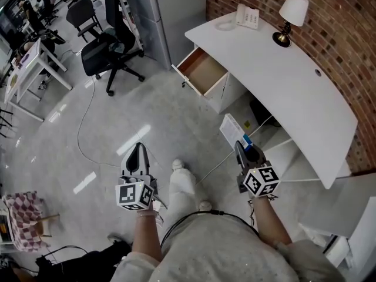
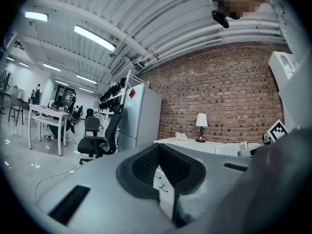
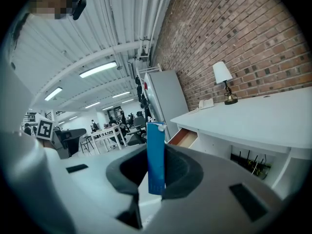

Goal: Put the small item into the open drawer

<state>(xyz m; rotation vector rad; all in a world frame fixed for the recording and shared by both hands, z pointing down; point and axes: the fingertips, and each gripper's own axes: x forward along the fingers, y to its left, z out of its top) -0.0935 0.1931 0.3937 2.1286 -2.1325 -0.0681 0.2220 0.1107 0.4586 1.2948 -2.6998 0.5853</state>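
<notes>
A slim blue and white carton [image 1: 231,129] stands upright between the jaws of my right gripper [image 1: 244,150], which is shut on it. In the right gripper view the carton [image 3: 156,152] rises out of the right gripper [image 3: 157,172], with the open drawer [image 3: 187,137] beyond it. That drawer [image 1: 202,70] sticks out of the white desk [image 1: 282,75], wood-lined and empty, well ahead of both grippers. My left gripper [image 1: 137,150] hangs over the floor to the left, shut on nothing. Its pads [image 2: 146,167] meet in the left gripper view.
A table lamp [image 1: 291,13] and a telephone [image 1: 247,17] sit on the desk's far end by the brick wall. A black office chair [image 1: 108,51] stands left of the drawer, and a cable [image 1: 82,128] trails over the glossy floor. The person's foot [image 1: 179,166] is between the grippers.
</notes>
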